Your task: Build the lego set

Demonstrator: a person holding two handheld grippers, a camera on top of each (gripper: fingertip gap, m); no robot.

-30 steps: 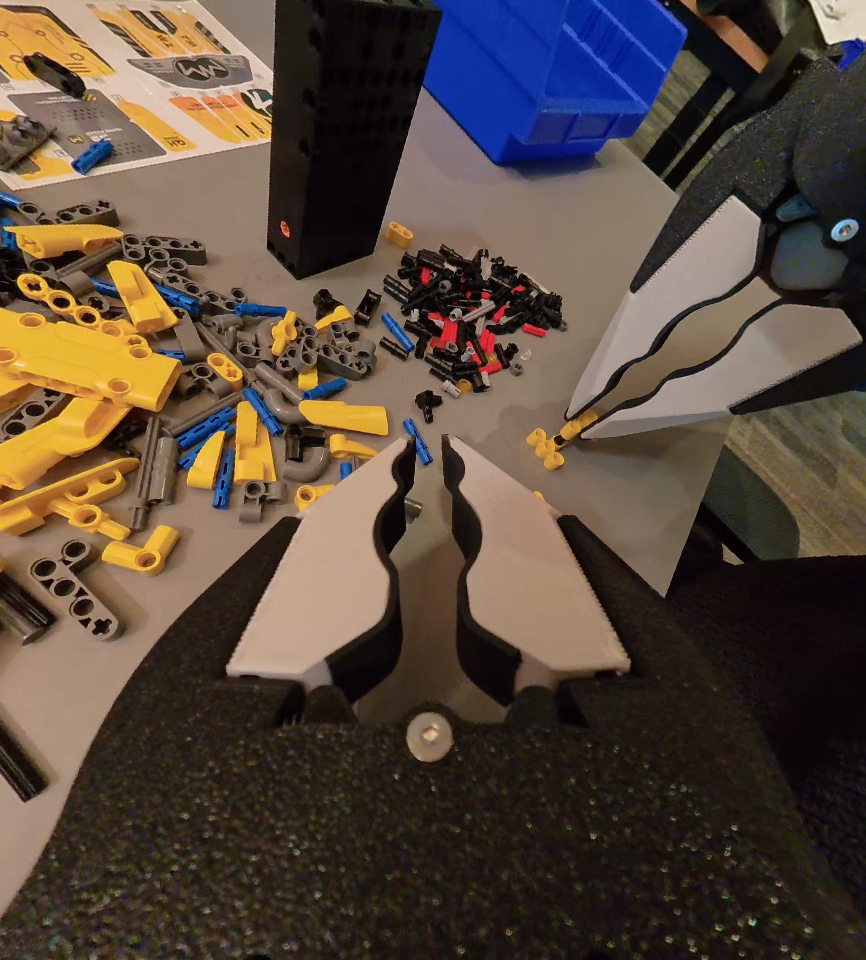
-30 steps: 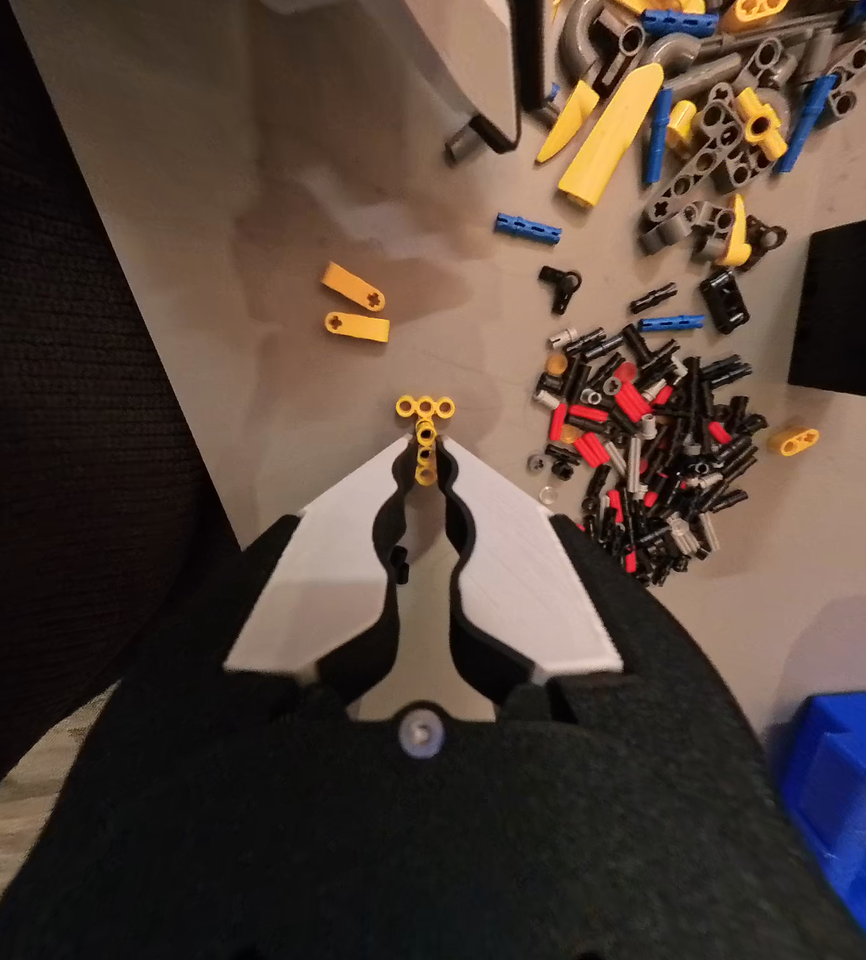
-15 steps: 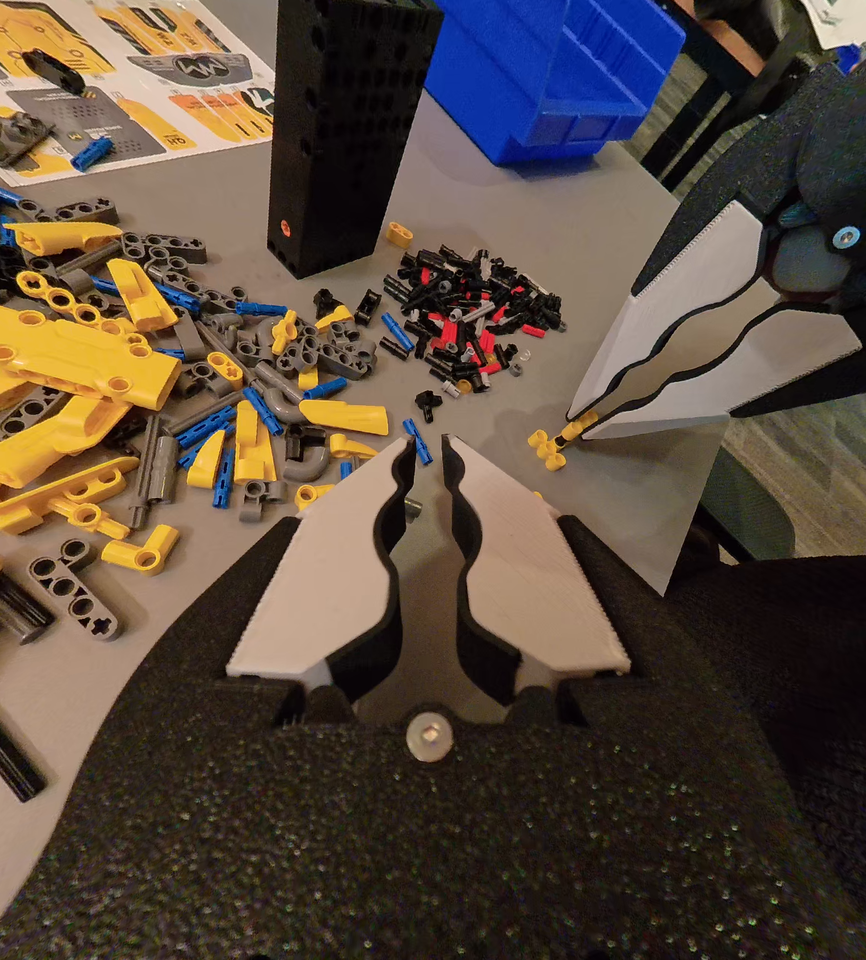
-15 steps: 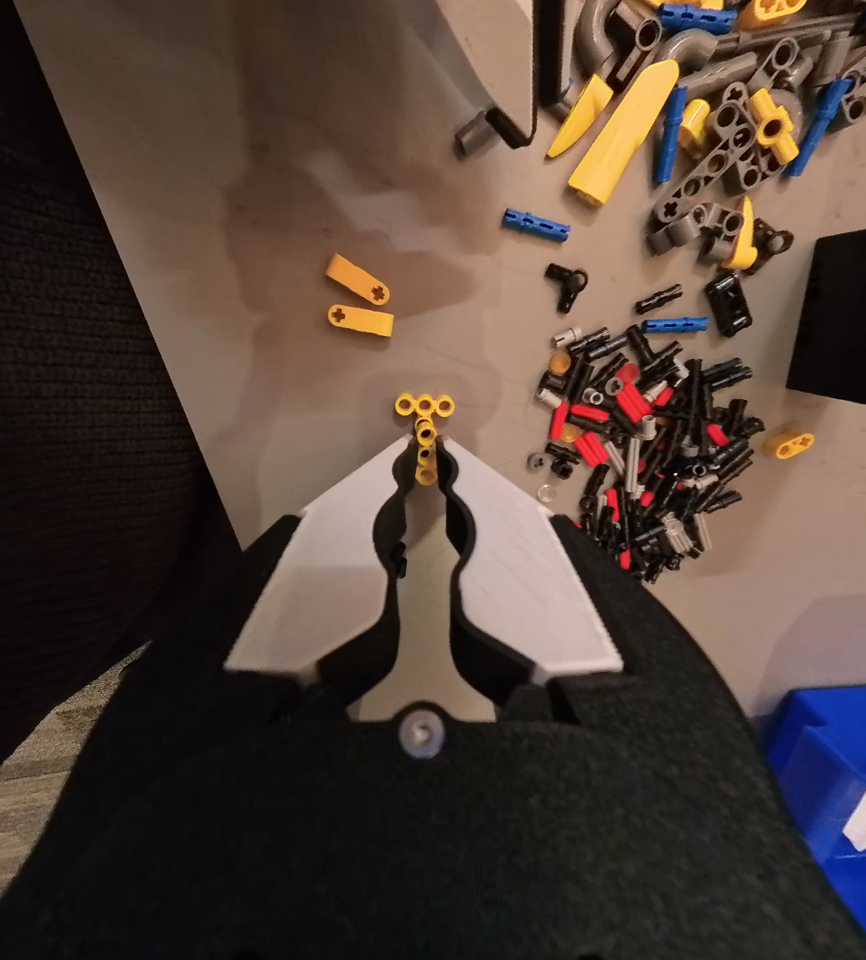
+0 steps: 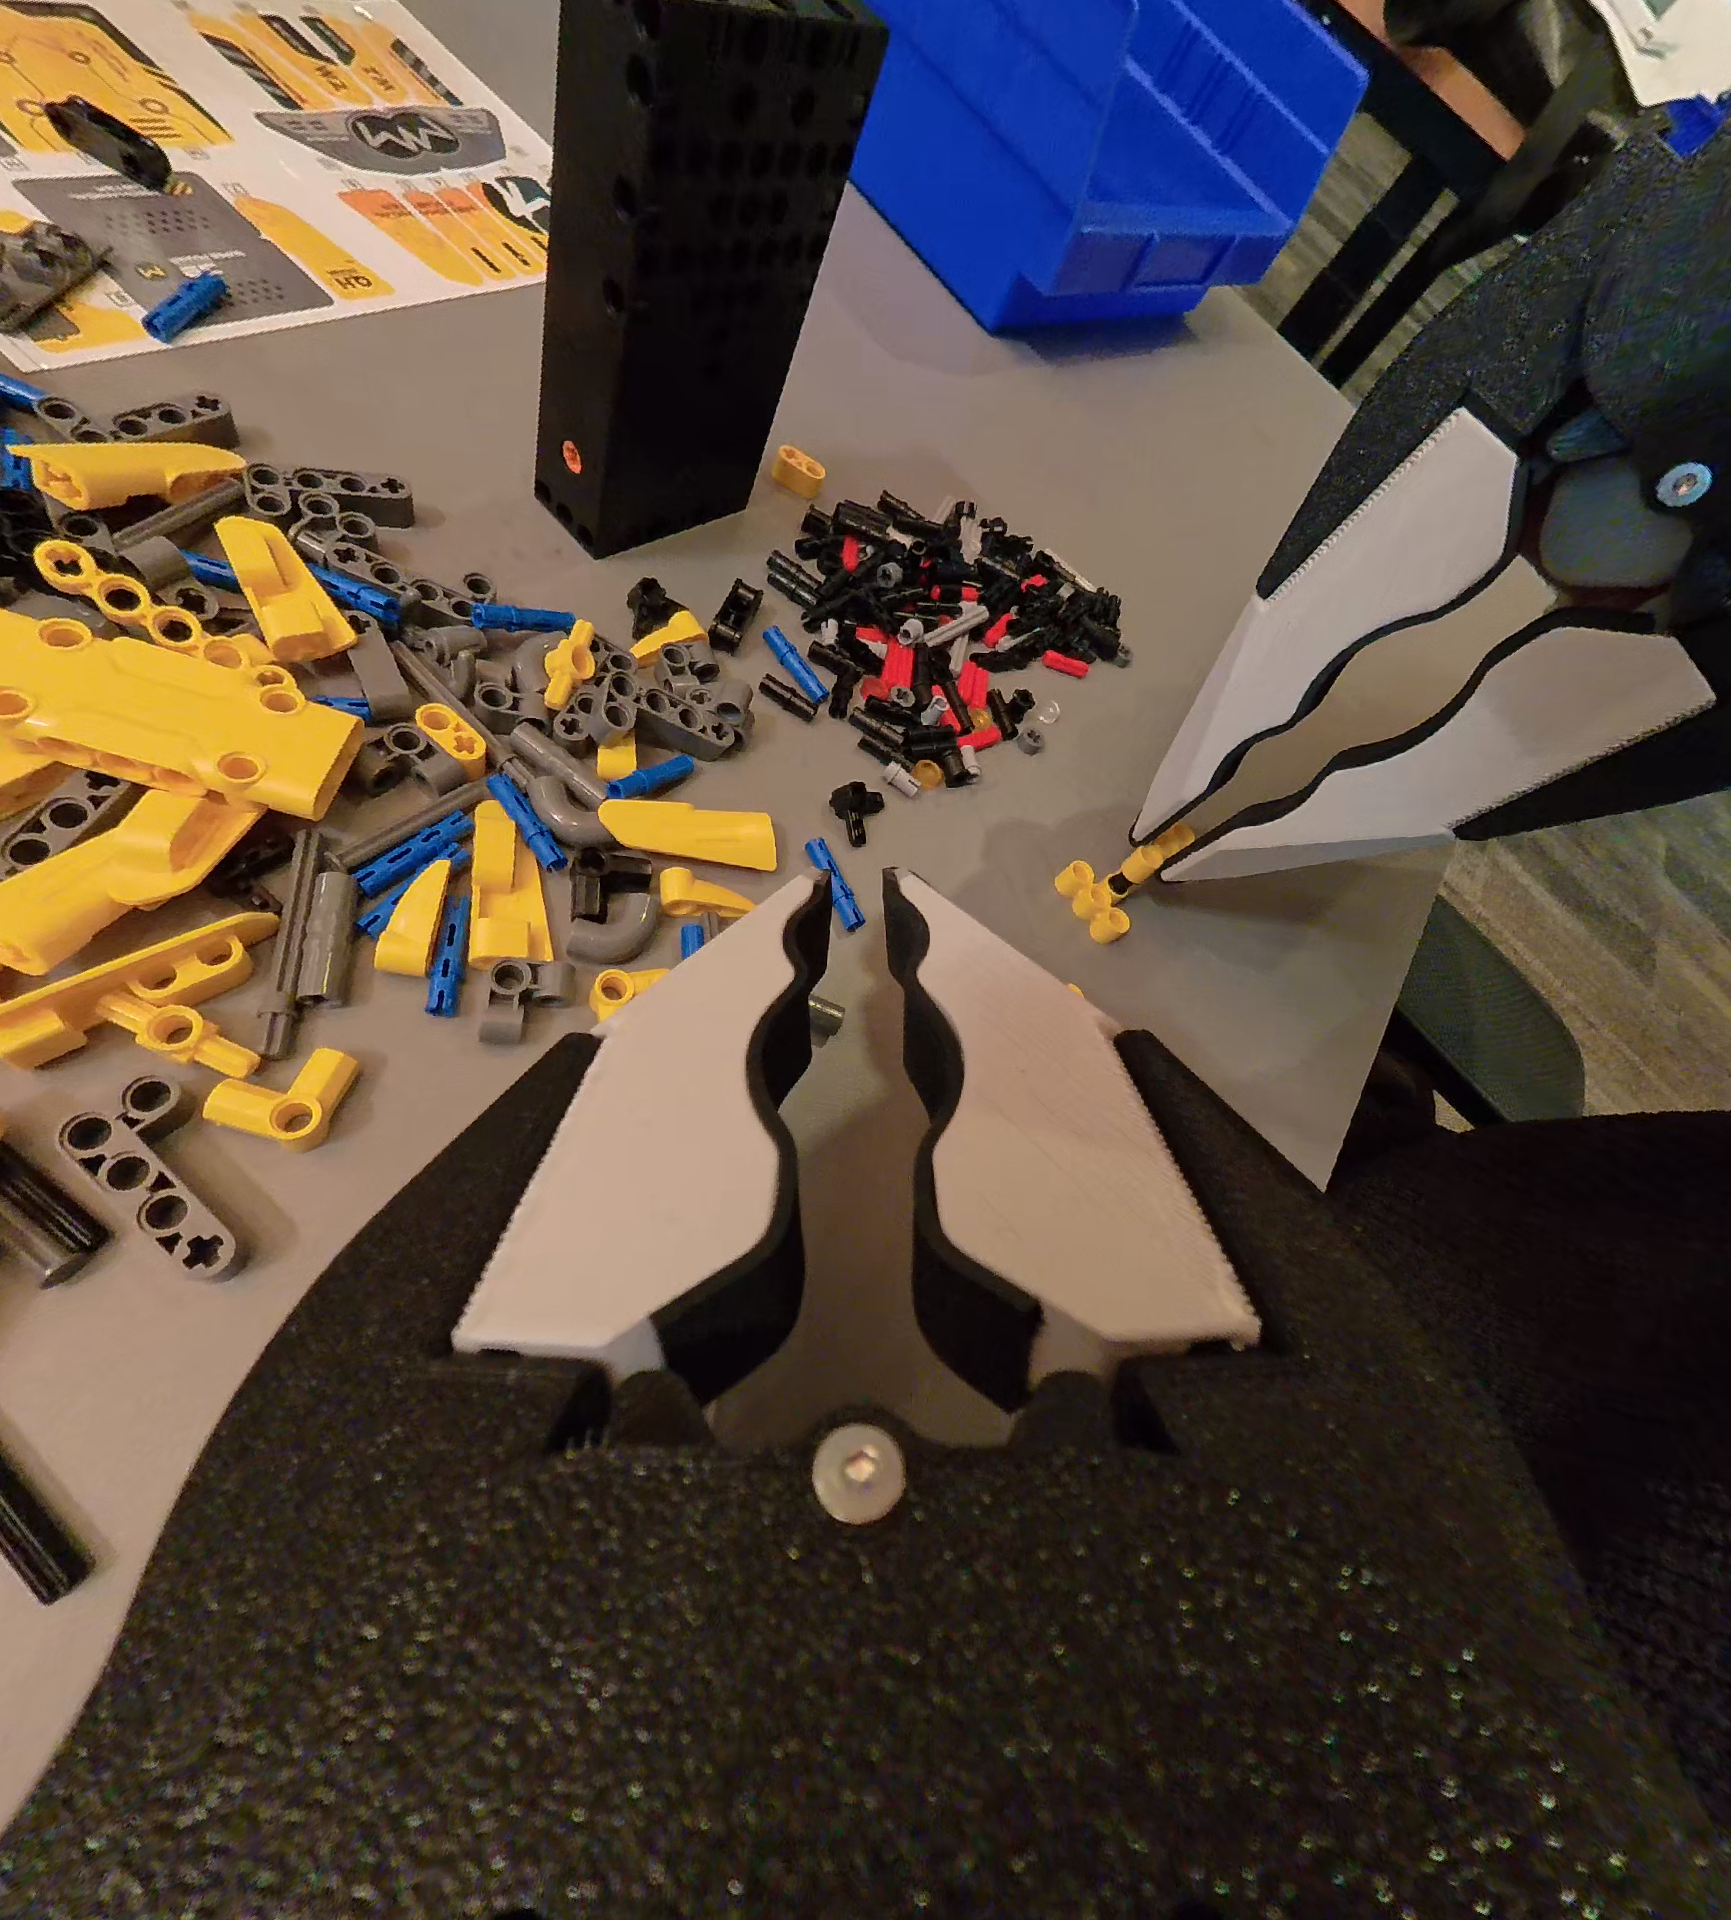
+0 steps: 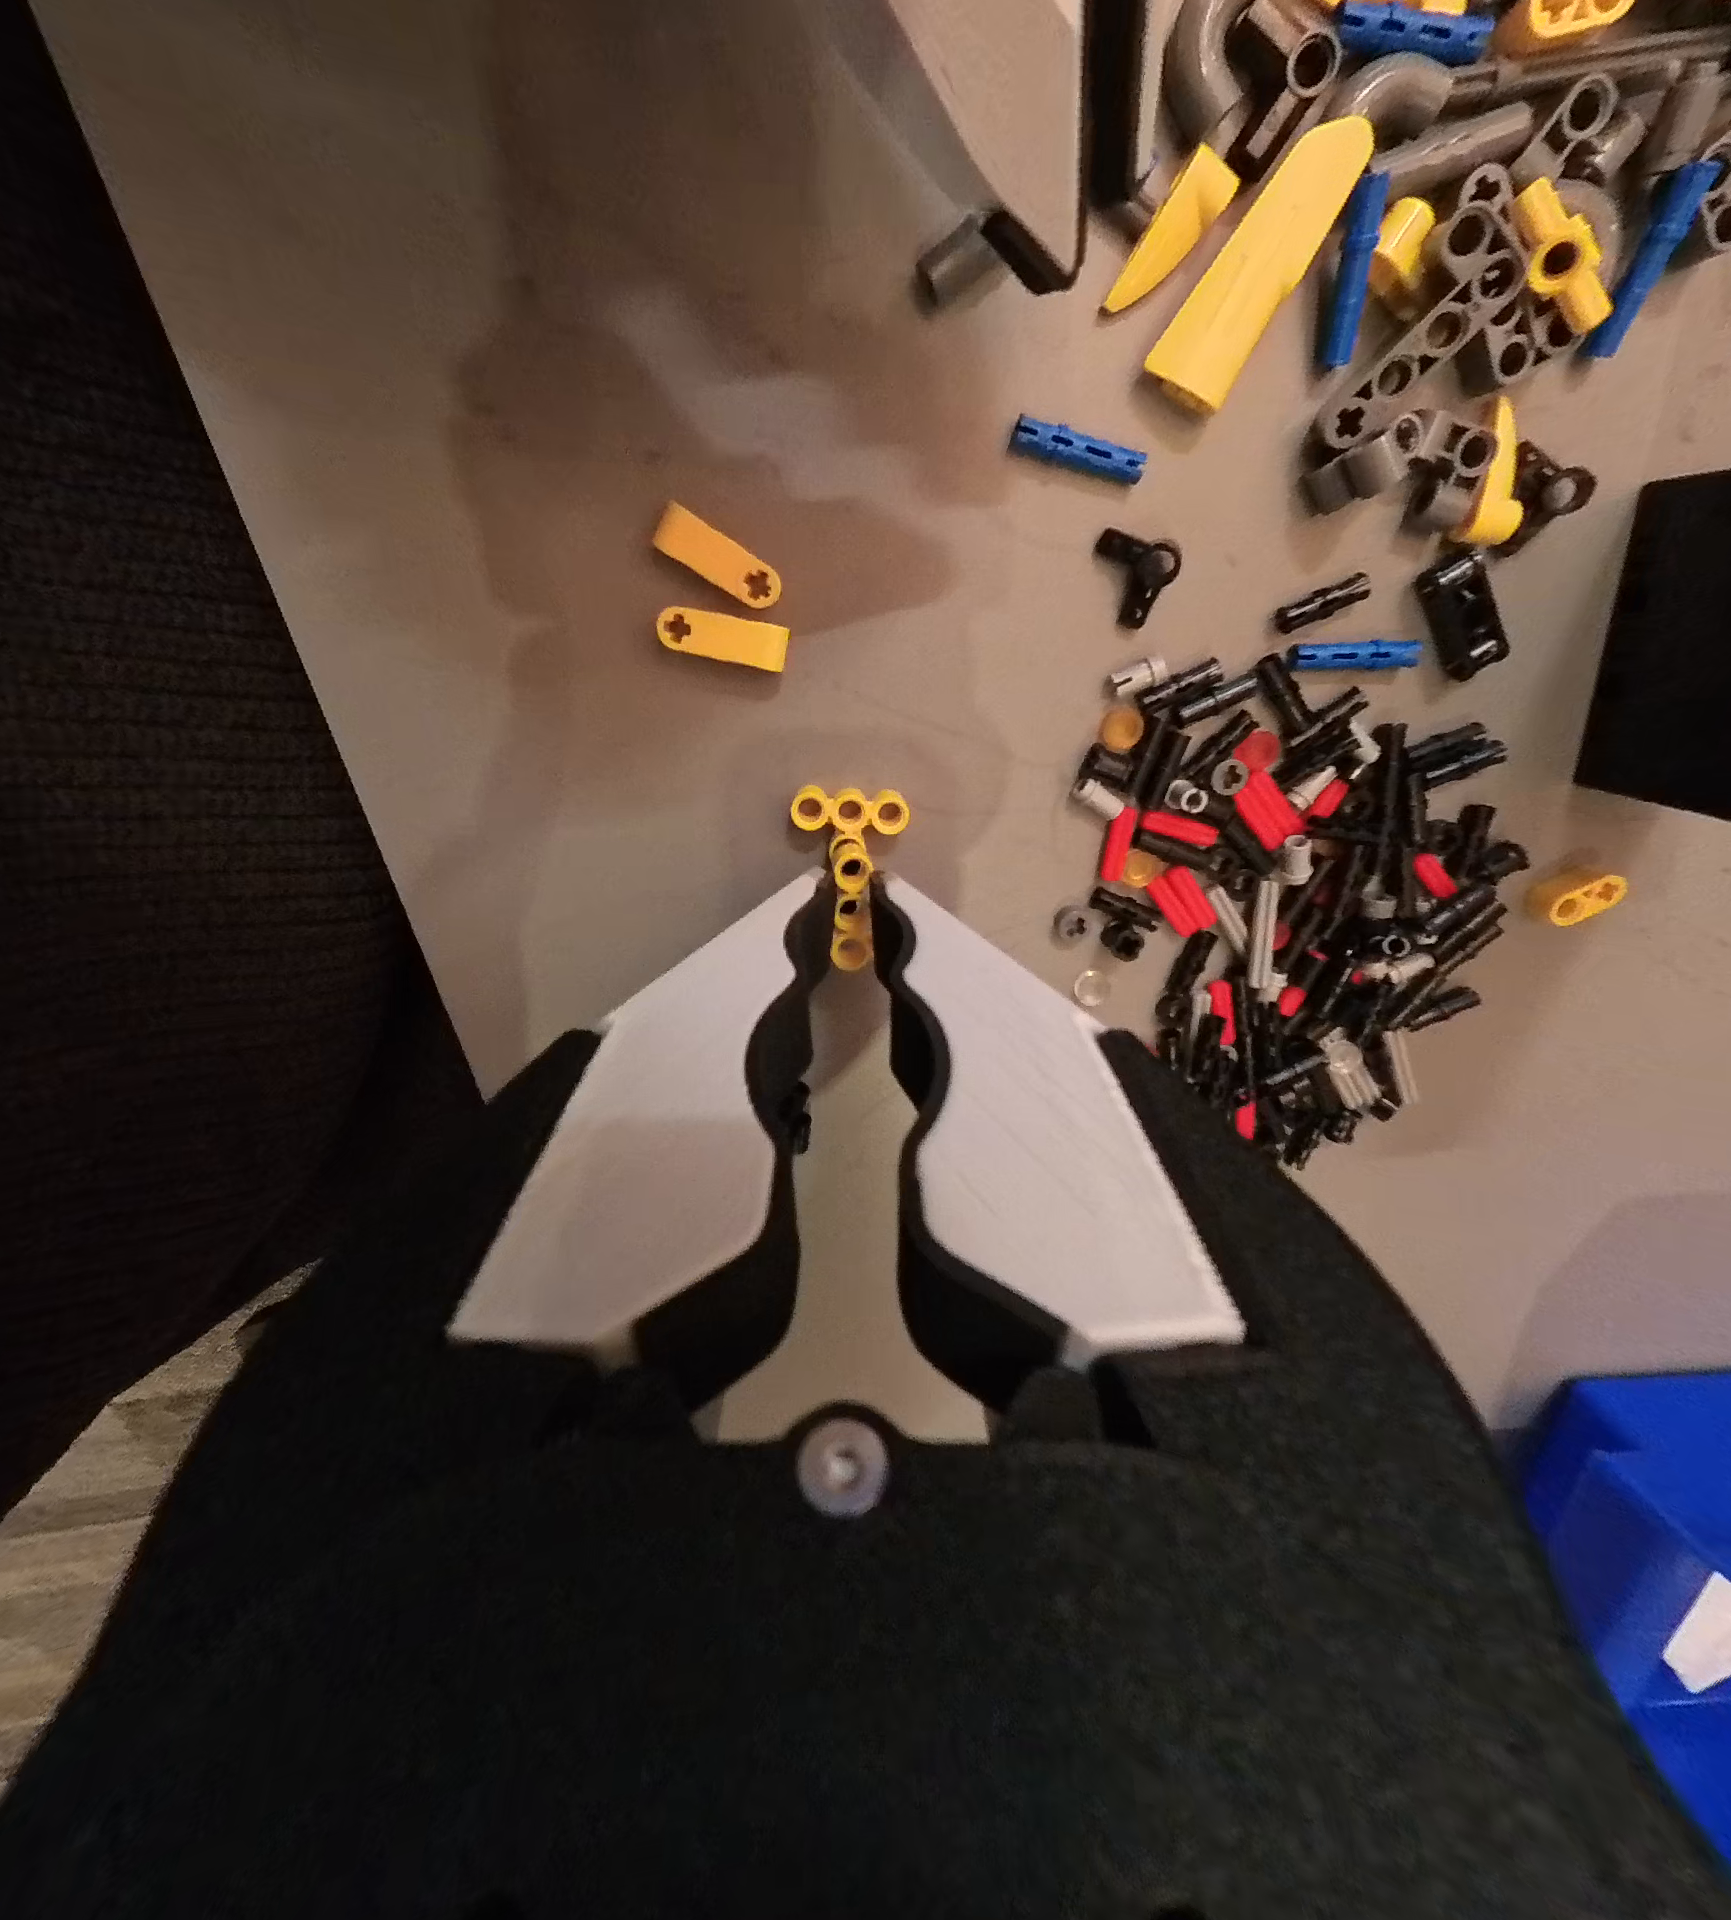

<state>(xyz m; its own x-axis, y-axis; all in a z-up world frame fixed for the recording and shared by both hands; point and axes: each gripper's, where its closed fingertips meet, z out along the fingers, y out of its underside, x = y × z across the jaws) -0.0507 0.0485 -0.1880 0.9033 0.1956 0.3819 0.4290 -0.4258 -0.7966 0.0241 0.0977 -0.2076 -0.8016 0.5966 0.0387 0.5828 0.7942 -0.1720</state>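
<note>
My right gripper (image 6: 848, 883) is shut on the stem of a small yellow T-shaped beam (image 6: 848, 810). The beam's cross bar touches the grey table near its right edge. The same grip shows in the left wrist view, with the right gripper (image 5: 1157, 857) and the beam (image 5: 1089, 899). My left gripper (image 5: 856, 888) hovers low over the table with a narrow gap between its tips, and nothing is clearly held. A short grey pin (image 5: 825, 1013) shows between its fingers below; I cannot tell whether it touches them. A blue pin (image 5: 835, 883) lies just ahead of the tips.
A heap of black, red and grey pins (image 5: 944, 644) lies mid-table. Yellow, grey and blue beams (image 5: 217, 748) spread to the left. A tall black block (image 5: 684, 270), a blue bin (image 5: 1100, 135) and printed sheets (image 5: 217, 156) stand at the back. Two yellow liftarms (image 6: 721, 603) lie near the table edge (image 5: 1380, 1018). Some 10 cm of space lies between my two pairs of fingers.
Almost nothing has changed. The right wrist view has drifted a little, and both grippers keep their places and their grip.
</note>
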